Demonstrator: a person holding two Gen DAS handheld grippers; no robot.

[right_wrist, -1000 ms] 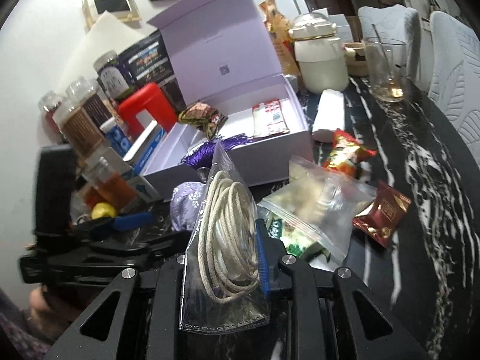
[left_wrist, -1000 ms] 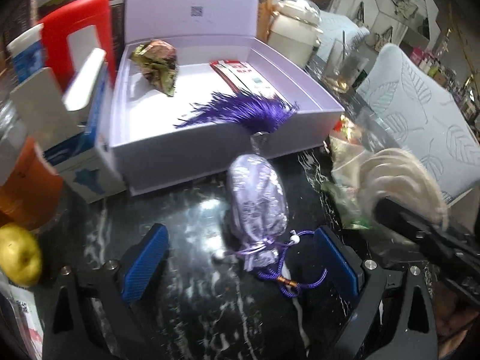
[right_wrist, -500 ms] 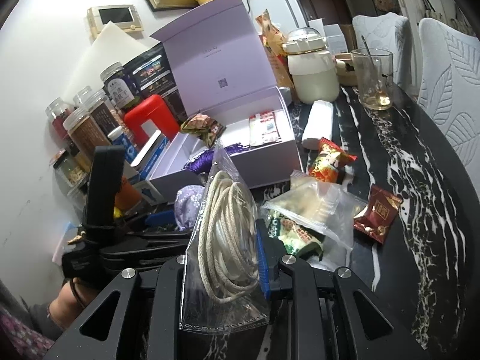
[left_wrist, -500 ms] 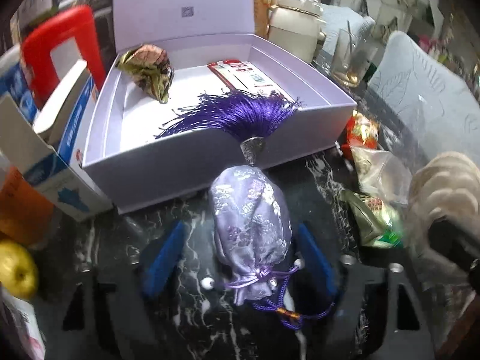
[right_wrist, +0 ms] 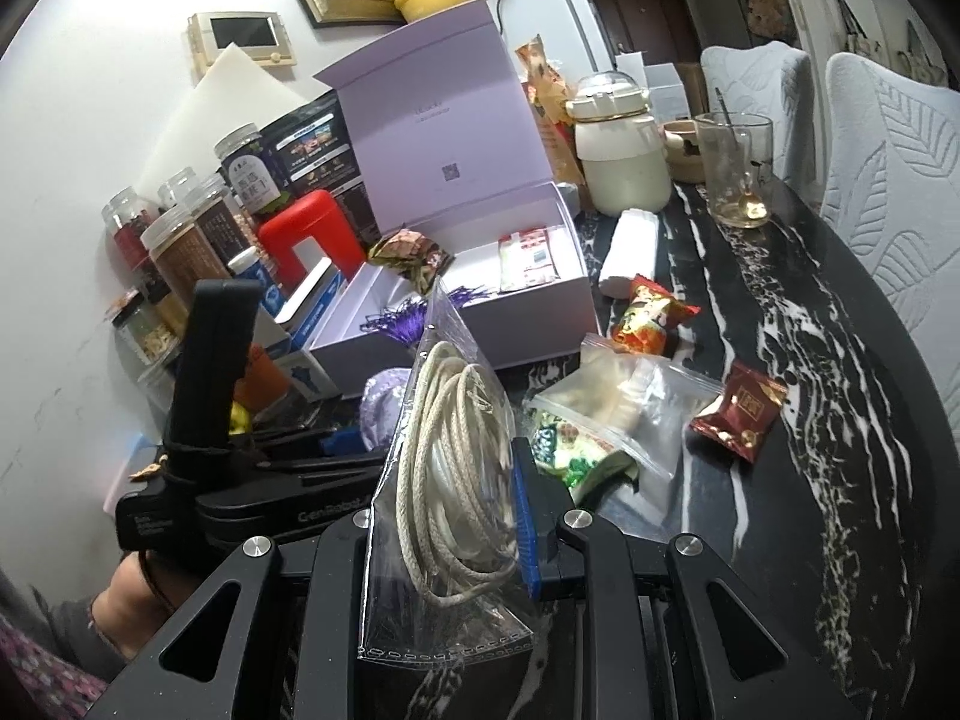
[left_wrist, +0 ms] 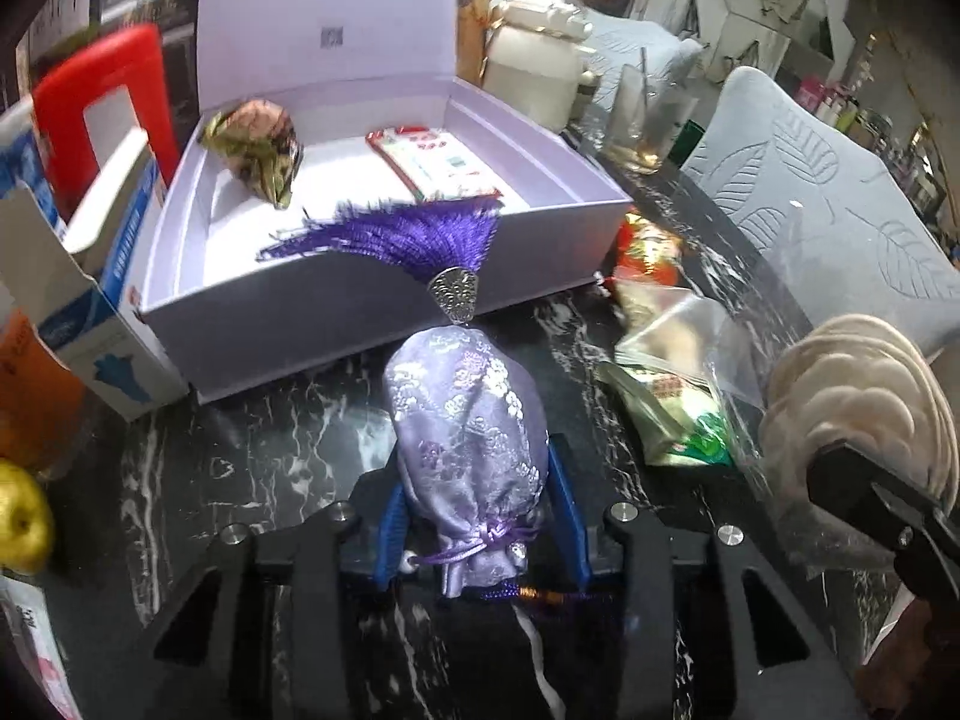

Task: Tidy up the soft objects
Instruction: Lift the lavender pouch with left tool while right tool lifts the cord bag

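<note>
The left gripper (left_wrist: 477, 516) now has its jaws closing around the lilac brocade pouch (left_wrist: 468, 426), blue pads pressing both sides of it (a second ago they stood wide apart, the pouch lying untouched between).

**Rope bag in the right gripper**

The right gripper (right_wrist: 456, 516) is clamping a clear bag (right_wrist: 444, 540) of coiled cream rope, standing upright at 6 o'clock. At 9 o'clock the left gripper (right_wrist: 354, 441) is closing on a lilac pouch (right_wrist: 381, 405). The open lilac box (right_wrist: 528, 318) is sitting toward 12 o'clock, with a purple tassel (right_wrist: 402, 318) lying over its near wall. Snack packets (right_wrist: 741, 417) are lying at 3 o'clock on the marble table (right_wrist: 840, 480).
</note>
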